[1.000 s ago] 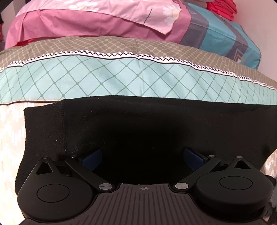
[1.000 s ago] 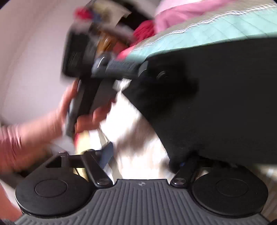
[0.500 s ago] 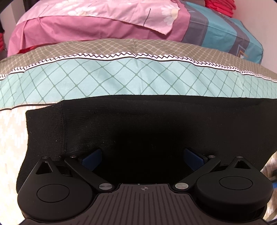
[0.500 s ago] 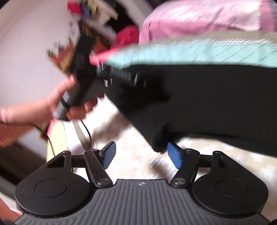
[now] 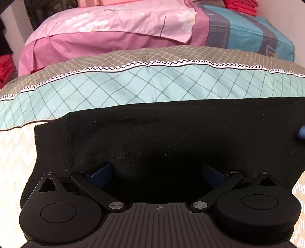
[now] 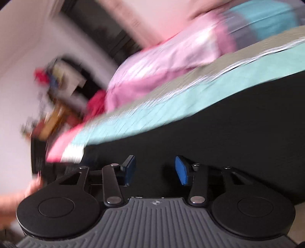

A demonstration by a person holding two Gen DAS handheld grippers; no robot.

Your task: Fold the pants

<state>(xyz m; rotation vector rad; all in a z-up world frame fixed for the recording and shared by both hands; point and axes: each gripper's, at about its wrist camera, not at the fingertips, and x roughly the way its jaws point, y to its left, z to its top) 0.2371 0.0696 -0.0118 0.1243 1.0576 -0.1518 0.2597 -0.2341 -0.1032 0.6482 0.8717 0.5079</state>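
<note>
2 grippers are hovering low over the black knit pants (image 5: pixel 171 137), which are lying flat on the patterned bedspread (image 5: pixel 133 85). Left gripper (image 5: pixel 159 174) and right gripper (image 6: pixel 155 169) are both spread apart, gripping nothing.

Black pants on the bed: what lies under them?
The black pants lie on the patterned bedspread, whose teal and cream bands show around them. Whatever lies directly beneath the fabric is covered; the left gripper hides the near edge.

Far across the bed: pink pillow (image 5: pixel 114 24), blue-grey striped pillow (image 5: pixel 247 32). Nearer, teal diamond-patterned sheet (image 5: pixel 152 85). Red folded clothes (image 5: pixel 240 5) far right.
</note>
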